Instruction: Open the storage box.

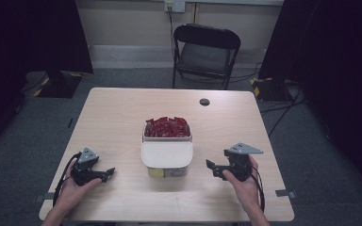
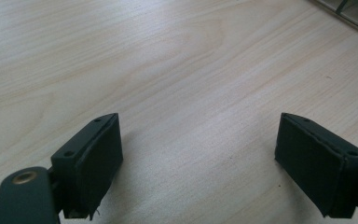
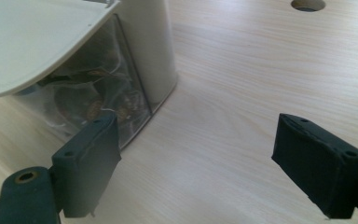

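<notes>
Container [image 1: 167, 155] sitting mid-table, left gripper [image 1: 107, 173] gaping wide at nine o'clock, right gripper [image 1: 210, 168] gaping wide at three o'clock, both holding nothing

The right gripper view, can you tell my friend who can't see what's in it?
A container with see-through walls and a white lid hanging open over its side stands on a pale wooden table. The right gripper is close beside it, its two black jaws wide apart and holding nothing. A round hole sits far back.
</notes>
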A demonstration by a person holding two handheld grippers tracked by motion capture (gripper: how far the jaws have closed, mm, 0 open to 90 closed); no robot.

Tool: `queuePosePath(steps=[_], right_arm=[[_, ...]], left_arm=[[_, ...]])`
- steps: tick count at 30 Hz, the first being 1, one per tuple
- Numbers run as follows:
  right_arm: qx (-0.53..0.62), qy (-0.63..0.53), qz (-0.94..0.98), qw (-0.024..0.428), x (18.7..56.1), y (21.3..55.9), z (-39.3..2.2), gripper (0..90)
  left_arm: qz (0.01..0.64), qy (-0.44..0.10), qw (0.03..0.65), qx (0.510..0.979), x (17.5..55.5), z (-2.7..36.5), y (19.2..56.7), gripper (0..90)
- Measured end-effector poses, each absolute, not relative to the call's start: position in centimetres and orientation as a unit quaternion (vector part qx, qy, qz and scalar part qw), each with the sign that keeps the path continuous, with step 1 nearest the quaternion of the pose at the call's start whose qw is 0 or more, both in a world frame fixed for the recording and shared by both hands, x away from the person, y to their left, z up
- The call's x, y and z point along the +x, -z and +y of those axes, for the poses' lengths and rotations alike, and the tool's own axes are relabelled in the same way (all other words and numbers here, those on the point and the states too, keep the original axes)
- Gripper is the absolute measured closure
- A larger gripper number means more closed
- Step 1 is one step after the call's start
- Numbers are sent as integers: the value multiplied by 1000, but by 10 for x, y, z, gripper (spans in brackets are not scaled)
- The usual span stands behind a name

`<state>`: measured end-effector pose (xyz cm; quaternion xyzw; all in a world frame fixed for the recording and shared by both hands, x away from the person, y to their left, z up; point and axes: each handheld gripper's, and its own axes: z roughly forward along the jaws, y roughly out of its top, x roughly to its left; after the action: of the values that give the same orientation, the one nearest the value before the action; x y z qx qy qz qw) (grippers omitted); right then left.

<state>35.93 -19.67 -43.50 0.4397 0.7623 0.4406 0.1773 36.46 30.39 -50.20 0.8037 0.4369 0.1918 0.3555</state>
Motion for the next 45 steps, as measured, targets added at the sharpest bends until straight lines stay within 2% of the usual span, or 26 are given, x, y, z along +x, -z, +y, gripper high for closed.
queuePosePath(steps=[37,45], right_arm=[[377,-447,803,115,354,442,-139,142],[377,-449,802,116,356,440,-133,143]], left_arm=[[437,-192,355,804,365,304,502,144],[437,-191,355,804,365,304,502,144]])
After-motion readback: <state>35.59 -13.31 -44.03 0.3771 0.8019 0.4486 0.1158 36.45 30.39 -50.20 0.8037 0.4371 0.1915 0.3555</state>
